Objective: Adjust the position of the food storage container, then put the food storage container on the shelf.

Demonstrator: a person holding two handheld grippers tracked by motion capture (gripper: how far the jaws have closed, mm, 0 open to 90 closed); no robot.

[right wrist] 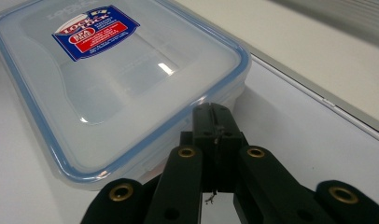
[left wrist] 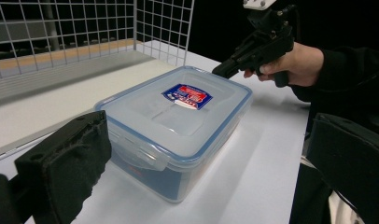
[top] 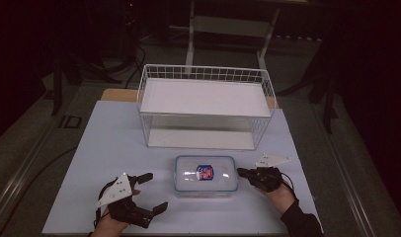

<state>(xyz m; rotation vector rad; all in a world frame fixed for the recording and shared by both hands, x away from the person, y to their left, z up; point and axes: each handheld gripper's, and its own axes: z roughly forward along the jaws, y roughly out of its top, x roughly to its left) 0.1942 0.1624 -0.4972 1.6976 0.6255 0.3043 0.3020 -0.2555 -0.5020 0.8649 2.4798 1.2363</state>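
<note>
A clear plastic food box (top: 205, 174) with a blue-sealed lid and a red and blue label lies on the white table, in front of the wire basket. My left gripper (top: 154, 192) stands open to the box's left, its two jaws spread wide with nothing between them; from its own camera the box (left wrist: 178, 123) lies just ahead. My right gripper (top: 241, 172) is shut, its tips close to the box's right end, with nothing held. Seen from the right gripper's camera, the closed fingertips (right wrist: 214, 122) sit right at the box's lid rim (right wrist: 145, 135); contact cannot be judged.
A white wire basket (top: 206, 106) with a white floor stands behind the box at the table's middle back. The table's front edge (top: 188, 231) runs just under my hands. Beyond the table are dark floor and a pale frame stand (top: 228, 29).
</note>
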